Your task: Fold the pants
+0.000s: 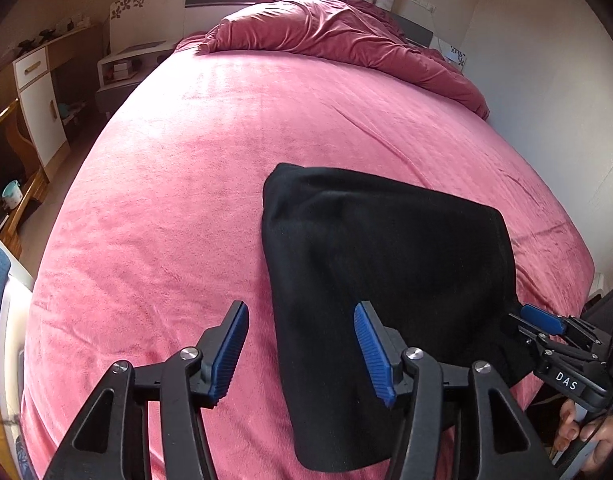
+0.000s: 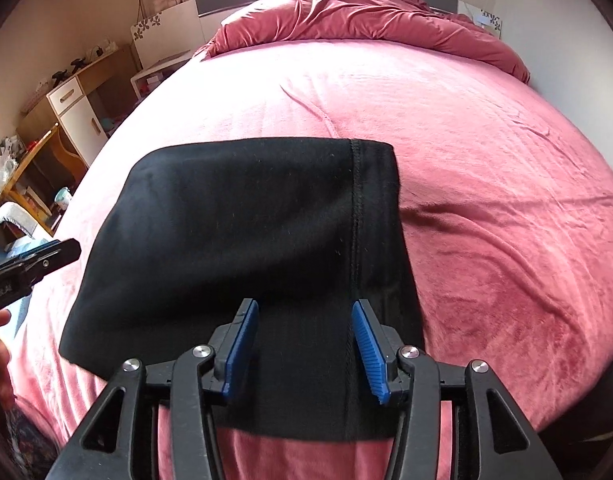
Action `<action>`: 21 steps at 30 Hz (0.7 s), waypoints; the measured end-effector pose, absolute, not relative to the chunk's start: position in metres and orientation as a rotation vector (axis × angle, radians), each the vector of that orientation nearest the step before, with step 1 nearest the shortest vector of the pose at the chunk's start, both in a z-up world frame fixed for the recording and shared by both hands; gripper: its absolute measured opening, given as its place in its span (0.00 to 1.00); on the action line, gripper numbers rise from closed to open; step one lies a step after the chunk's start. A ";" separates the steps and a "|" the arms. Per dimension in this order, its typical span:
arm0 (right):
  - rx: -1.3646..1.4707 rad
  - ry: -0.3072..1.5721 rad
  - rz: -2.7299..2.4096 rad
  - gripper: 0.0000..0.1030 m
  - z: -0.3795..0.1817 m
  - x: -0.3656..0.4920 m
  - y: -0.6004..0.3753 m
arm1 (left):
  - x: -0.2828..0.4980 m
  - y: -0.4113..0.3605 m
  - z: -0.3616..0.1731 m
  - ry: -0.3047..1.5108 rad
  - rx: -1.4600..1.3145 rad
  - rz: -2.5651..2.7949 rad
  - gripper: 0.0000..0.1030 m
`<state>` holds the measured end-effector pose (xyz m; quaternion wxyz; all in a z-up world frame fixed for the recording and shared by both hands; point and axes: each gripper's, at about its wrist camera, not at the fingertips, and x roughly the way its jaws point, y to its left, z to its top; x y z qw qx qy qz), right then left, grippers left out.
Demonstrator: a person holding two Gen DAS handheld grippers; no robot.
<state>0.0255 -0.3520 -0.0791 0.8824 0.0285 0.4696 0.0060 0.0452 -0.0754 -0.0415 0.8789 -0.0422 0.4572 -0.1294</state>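
The black pants [image 1: 370, 280] lie folded into a compact rectangle on the pink bed, near its front edge; they also fill the middle of the right wrist view [image 2: 246, 240], with a stitched seam running down their right side. My left gripper [image 1: 302, 348] is open and empty, above the pants' left edge. My right gripper [image 2: 304, 344] is open over the pants' near edge, holding nothing; it shows in the left wrist view [image 1: 542, 320] at the pants' right corner. The left gripper's tip shows at the left of the right wrist view [image 2: 46, 258].
The pink bed sheet [image 1: 186, 200] spreads wide around the pants. A rumpled red duvet [image 1: 338, 36] lies at the head of the bed. A desk and white cabinet [image 1: 38, 92] stand left of the bed. A white wall [image 1: 546, 100] runs along the right.
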 end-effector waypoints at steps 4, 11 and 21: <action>0.070 0.992 -0.006 0.50 -0.086 0.012 -0.359 | 0.041 -0.082 -0.051 0.974 -0.069 -0.277 0.55; 0.101 0.986 0.006 0.52 -0.089 0.009 -0.363 | 0.034 -0.087 -0.070 1.021 -0.048 -0.292 0.64; 0.336 0.959 0.021 0.67 -0.085 0.042 -0.411 | 0.049 -0.053 -0.064 0.992 -0.239 -0.435 0.83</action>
